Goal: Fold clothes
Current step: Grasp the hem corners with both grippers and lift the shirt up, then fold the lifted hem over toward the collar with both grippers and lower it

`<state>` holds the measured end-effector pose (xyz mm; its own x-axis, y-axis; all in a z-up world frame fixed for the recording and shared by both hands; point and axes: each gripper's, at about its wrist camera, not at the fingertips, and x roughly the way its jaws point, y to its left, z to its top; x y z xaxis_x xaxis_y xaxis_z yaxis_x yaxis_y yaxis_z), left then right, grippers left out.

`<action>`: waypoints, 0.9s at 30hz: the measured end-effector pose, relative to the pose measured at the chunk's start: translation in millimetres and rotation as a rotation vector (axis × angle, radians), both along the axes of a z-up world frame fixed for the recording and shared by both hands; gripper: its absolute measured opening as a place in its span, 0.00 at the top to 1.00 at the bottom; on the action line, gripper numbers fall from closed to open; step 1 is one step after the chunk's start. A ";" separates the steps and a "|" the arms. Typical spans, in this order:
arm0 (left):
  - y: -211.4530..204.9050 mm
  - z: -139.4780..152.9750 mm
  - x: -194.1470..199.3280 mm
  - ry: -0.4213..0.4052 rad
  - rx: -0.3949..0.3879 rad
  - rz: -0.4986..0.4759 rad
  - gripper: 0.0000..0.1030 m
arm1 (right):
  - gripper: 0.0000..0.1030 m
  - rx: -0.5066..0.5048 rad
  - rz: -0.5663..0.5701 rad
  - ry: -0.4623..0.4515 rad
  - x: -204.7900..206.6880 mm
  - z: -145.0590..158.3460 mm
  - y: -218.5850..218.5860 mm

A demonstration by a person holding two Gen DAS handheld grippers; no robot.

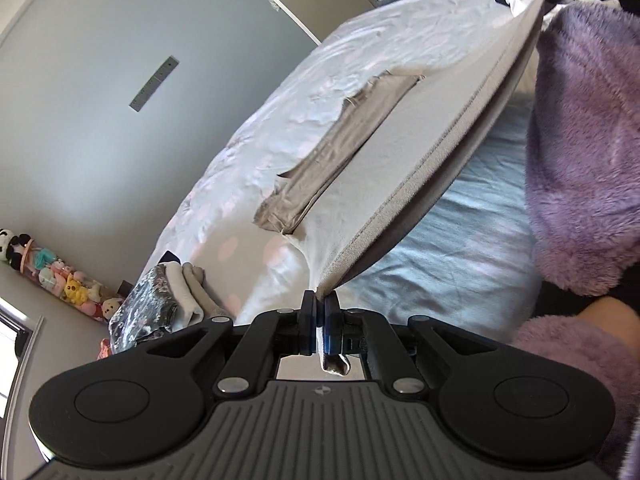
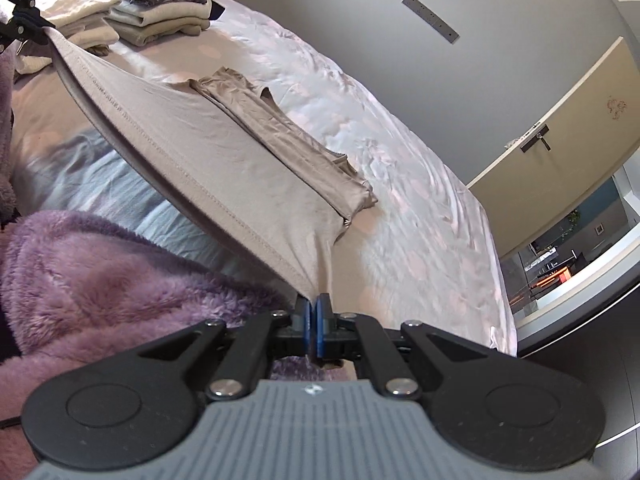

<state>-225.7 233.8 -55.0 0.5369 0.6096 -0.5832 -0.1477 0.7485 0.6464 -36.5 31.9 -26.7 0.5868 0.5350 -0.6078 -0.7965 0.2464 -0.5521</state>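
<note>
Above bed — beige garment stretched taut, hem lifted, sleeve folded in.

Garment stretched over bed; folded stack at bed's far left corner, right wrist view.

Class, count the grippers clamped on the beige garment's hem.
2. The left gripper pinches one corner of the beige garment; the right gripper pinches the other.
</note>
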 end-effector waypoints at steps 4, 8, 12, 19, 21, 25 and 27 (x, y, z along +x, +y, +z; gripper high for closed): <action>-16.6 9.3 -12.2 -0.025 -0.003 0.031 0.98 | 0.97 0.028 -0.007 -0.013 -14.9 7.0 -15.6; -31.0 16.8 -23.8 -0.065 -0.024 0.055 0.98 | 0.97 0.030 -0.009 -0.015 -29.6 16.2 -30.3; -36.6 19.2 -30.5 -0.100 -0.041 0.065 0.98 | 0.97 0.019 -0.010 -0.012 -36.9 21.8 -38.2; -26.0 21.7 -24.3 -0.121 -0.042 0.068 0.98 | 0.97 0.030 -0.022 -0.007 -32.1 22.8 -27.9; -21.1 21.7 -20.9 -0.120 -0.042 0.069 0.98 | 0.97 0.030 -0.024 -0.005 -29.3 22.1 -24.2; -11.8 21.2 -12.6 -0.117 -0.044 0.072 0.98 | 0.97 0.037 -0.030 -0.012 -19.3 23.7 -15.1; -5.3 22.3 -6.7 -0.115 -0.044 0.070 0.98 | 0.97 0.041 -0.031 -0.017 -12.7 25.3 -9.0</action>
